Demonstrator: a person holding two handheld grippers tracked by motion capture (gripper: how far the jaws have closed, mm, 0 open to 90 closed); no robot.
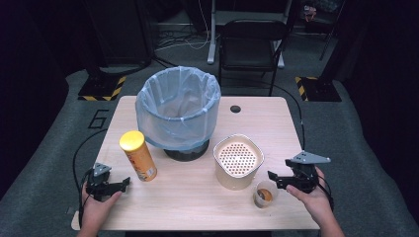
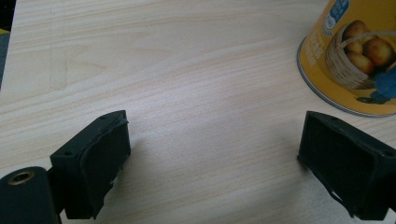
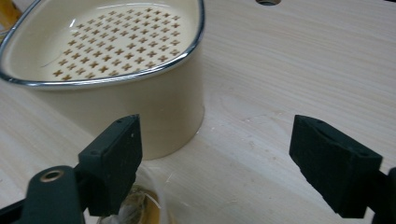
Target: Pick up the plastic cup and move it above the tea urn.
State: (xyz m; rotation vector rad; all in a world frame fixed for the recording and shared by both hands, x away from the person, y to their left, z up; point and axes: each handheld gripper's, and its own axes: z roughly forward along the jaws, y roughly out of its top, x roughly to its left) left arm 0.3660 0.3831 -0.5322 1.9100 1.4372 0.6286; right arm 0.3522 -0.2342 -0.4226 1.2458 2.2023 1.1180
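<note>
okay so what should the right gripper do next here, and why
Probably lower the right gripper onto the small clear cup. Its fingers stand open with nothing between them, just above that cup, beside the cream container. The lined bin looks like its destination.

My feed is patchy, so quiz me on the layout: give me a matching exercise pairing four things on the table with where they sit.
Things:
1. yellow chip can
2. bagged bin
3. cream strainer pot
4. small cup

Places:
A. just below the right tongs
B. middle back of the table
C. near the left tongs
D. right of centre, in front of the bin

Pairs: 1-C, 2-B, 3-D, 4-A
</note>
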